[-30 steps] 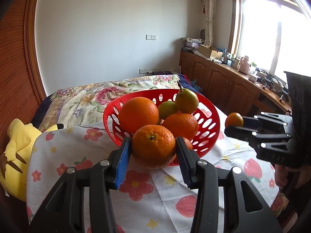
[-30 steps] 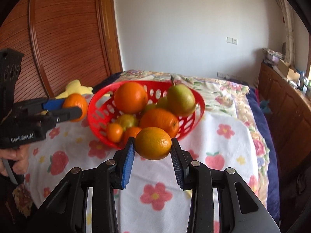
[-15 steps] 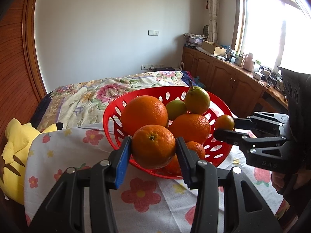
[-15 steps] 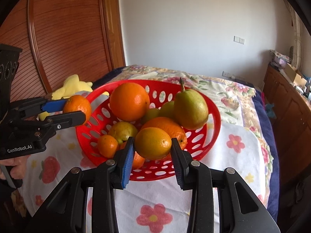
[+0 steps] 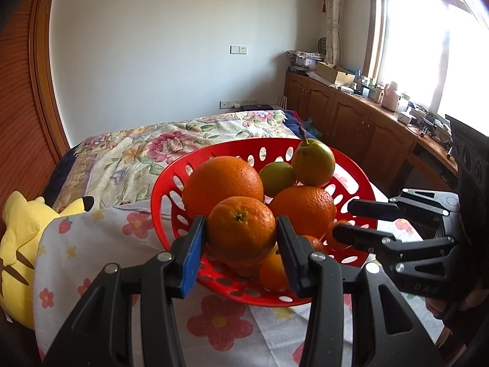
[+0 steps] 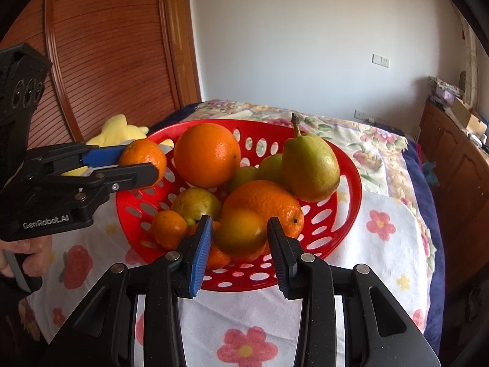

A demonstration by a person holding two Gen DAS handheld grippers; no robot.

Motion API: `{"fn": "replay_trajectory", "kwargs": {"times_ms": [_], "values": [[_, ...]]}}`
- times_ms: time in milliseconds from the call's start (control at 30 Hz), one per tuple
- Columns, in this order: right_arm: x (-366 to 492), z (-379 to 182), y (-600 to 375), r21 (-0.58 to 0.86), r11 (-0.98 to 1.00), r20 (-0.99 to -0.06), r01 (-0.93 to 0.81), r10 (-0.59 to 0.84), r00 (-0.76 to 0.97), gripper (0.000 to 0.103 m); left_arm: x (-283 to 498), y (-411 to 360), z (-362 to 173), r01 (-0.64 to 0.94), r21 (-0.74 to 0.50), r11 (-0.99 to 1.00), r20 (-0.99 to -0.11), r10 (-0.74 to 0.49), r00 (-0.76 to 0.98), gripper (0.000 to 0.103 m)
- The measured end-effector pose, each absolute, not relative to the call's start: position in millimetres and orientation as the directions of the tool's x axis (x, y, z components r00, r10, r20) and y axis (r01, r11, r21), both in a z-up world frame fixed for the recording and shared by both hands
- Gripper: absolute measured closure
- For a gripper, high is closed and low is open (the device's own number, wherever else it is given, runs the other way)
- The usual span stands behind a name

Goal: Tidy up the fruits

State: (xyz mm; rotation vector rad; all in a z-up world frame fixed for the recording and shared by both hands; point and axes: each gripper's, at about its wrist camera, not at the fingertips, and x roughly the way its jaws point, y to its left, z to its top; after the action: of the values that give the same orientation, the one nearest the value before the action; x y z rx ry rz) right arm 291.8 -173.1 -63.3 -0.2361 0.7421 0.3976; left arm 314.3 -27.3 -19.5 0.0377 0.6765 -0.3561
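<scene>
Left gripper point(image 5: 241, 238): a round orange mandarin point(image 5: 241, 229) is clamped, held over the near-left rim of the red perforated plastic basket point(image 5: 360, 189) for deposit.

Right gripper point(image 6: 240, 243): a yellow-orange citrus point(image 6: 240, 229) is gripped, low over the basket's near side. Inside, fruit is heaped; free room is judged only along the near wall.

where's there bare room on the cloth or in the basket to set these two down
Bare cloth lies in front of the basket, and to its right. Inside, only the near rim strip under the right gripper shows holes. The middle is crowded: orange, pear and small fruit piled.
</scene>
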Motion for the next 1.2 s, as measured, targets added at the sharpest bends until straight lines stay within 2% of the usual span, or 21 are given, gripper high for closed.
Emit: {"fn": "replay_trajectory", "kwargs": {"times_ms": [467,600,667,1200], "values": [[283.2,-58.7,-188.2,-0.043,0.919,-0.675,-0.391,0.262,0.69,0.061,325.5,-59.0,-18.4,0.384,-0.069,0.921,-0.63,-0.339,0.699,0.057],[280.1,-58.0,-192.1,-0.036,0.925,-0.673,-0.379,0.258,0.693,0.06,325.9,-63.5,-19.5,0.363,-0.061,0.93,-0.637,-0.316,0.703,0.048],[278.7,-57.5,-192.1,-0.034,0.926,-0.671,-0.376,0.257,0.695,0.06,324.3,-62.8,-18.4,0.353,-0.05,0.934,-0.635,-0.302,0.711,0.048],[237.9,-37.9,-188.7,-0.032,0.937,-0.622,-0.347,0.253,0.741,0.056,263.0,-38.6,-0.2,0.301,-0.027,0.953,-0.603,-0.255,0.756,0.044]]}}
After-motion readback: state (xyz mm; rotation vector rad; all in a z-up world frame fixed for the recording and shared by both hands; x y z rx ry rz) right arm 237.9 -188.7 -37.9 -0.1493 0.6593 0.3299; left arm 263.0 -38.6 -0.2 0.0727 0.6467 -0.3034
